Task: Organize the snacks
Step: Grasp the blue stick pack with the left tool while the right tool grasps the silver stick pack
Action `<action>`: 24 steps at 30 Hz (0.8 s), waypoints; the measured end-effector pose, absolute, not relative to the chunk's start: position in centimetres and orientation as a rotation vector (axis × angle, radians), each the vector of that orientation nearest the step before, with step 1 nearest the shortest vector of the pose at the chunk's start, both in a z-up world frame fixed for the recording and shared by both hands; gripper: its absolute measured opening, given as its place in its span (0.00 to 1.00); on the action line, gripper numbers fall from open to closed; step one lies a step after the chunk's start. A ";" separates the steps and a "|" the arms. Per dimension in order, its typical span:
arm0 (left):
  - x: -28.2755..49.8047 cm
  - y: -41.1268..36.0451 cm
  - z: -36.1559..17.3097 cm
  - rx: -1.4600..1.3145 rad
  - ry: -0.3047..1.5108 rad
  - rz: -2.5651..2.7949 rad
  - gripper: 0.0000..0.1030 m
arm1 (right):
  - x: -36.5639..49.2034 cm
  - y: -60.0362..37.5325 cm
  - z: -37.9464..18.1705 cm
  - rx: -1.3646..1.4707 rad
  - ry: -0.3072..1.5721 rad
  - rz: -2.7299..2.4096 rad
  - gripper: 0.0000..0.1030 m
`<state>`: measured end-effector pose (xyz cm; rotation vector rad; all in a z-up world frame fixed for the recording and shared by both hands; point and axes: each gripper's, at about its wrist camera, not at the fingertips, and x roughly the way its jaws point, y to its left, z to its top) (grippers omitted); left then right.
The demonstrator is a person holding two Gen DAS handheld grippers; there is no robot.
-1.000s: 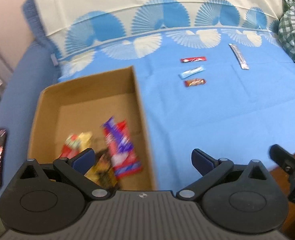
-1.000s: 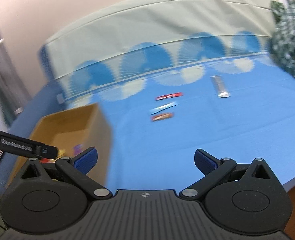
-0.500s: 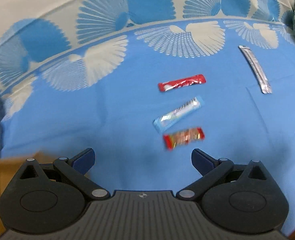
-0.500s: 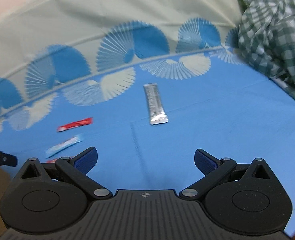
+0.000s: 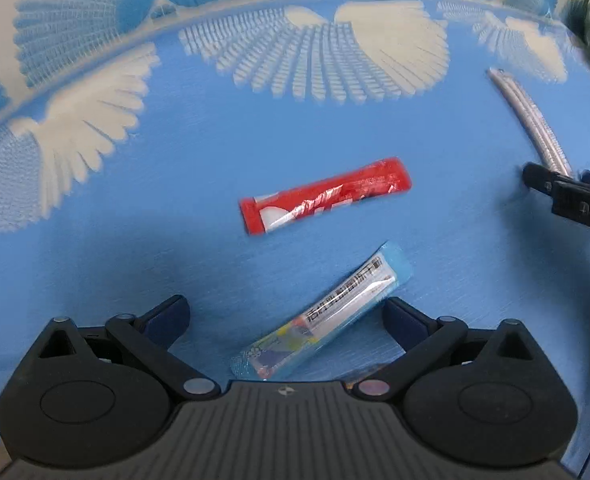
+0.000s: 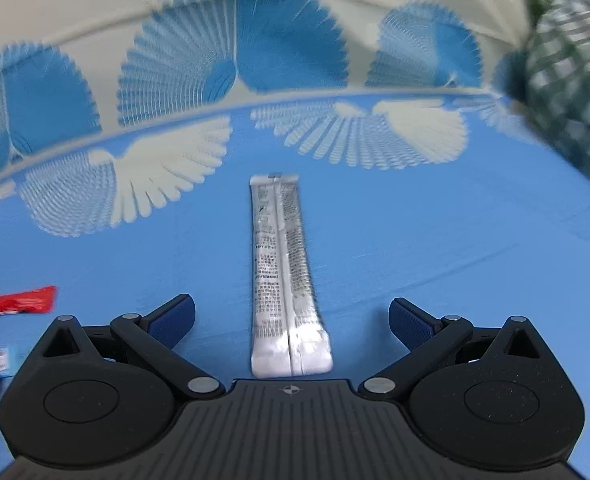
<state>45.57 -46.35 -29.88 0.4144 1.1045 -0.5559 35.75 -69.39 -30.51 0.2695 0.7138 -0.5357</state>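
snacks (image 5: pixel 325 201) flat on blue fan-print cloth (image 6: pixel 435 240); green checked fabric (image 6: pixel 571 92) beside.

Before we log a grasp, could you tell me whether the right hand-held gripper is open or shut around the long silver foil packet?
Open: the right hand-held gripper has its jaws spread wide, apart from the long silver foil packet lying flat between them.

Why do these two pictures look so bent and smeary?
Left wrist view: fisheye bends the cloth pattern; the red packet is motion-smeared. Right wrist view: edges blur, especially the checked fabric, while the silver packet stays fairly readable.
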 end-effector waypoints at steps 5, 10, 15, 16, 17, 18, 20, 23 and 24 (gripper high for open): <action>45.2 -46.2 -30.0 0.416 1.069 -0.568 1.00 | 35.9 -69.5 -31.9 0.220 0.596 -0.539 1.00; 45.2 -46.2 -29.9 0.415 1.073 -0.570 1.00 | 36.0 -69.5 -31.9 0.214 0.592 -0.542 1.00; 45.2 -46.3 -29.9 0.416 1.072 -0.569 1.00 | 35.9 -69.4 -31.9 0.212 0.590 -0.543 1.00; 45.2 -46.3 -30.0 0.416 1.072 -0.569 1.00 | 35.9 -69.4 -31.9 0.211 0.590 -0.543 1.00; 45.2 -46.3 -30.0 0.416 1.072 -0.569 1.00 | 35.9 -69.4 -31.9 0.211 0.590 -0.543 1.00; 45.2 -46.3 -30.0 0.416 1.072 -0.569 1.00 | 35.9 -69.4 -31.9 0.211 0.590 -0.543 1.00; 45.3 -46.3 -30.0 0.417 1.072 -0.569 1.00 | 35.9 -69.4 -31.9 0.211 0.590 -0.543 1.00; 45.4 -46.4 -30.0 0.417 1.079 -0.569 1.00 | 35.9 -69.4 -31.9 0.211 0.590 -0.544 1.00; 45.5 -46.4 -30.0 0.417 1.082 -0.569 1.00 | 35.9 -69.4 -31.9 0.211 0.590 -0.544 1.00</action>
